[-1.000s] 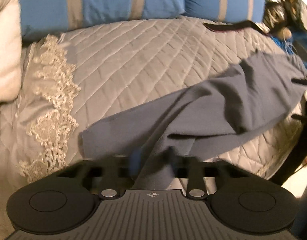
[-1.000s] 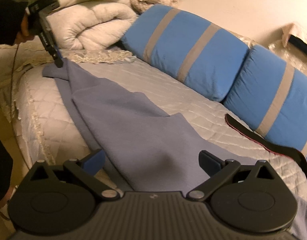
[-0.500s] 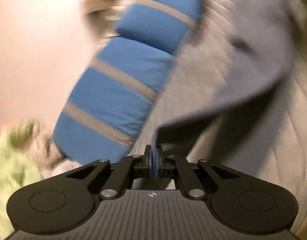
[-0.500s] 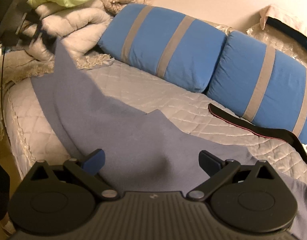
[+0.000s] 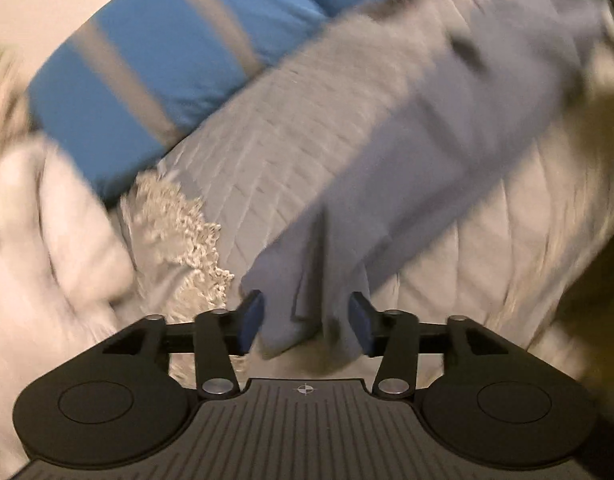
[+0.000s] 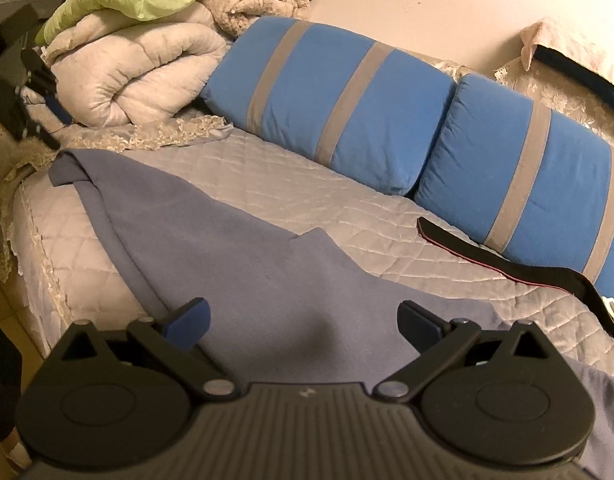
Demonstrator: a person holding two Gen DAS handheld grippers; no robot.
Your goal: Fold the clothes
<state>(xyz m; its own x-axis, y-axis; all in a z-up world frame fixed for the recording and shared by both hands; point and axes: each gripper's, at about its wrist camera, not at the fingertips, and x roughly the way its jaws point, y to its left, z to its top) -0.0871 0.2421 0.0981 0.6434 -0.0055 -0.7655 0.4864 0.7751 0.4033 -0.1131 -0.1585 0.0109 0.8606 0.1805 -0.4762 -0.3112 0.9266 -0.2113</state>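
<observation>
A long grey-blue garment [image 6: 243, 264] lies spread along the quilted bed [image 6: 291, 184]. Its narrow end [image 5: 307, 280] sits between the blue pads of my left gripper [image 5: 306, 320], whose jaws are opening; the pads stand clear of the cloth on both sides. That view is blurred by motion. In the right wrist view the left gripper [image 6: 47, 104] hangs at the far left, just above the garment's folded corner [image 6: 67, 164]. My right gripper [image 6: 303, 318] hovers open over the garment's wide part with nothing between its fingers.
Two blue cushions with grey stripes [image 6: 331, 100] line the wall. A black strap [image 6: 507, 256] lies in front of them. Rolled white and green duvets [image 6: 147, 60] pile at the bed's far left end. A lace-edged cloth [image 5: 179, 224] lies beside the garment's end.
The left gripper held the garment's end lifted, then lowered it and opened; the cloth end now lies on the bed. The right gripper stayed put and open.
</observation>
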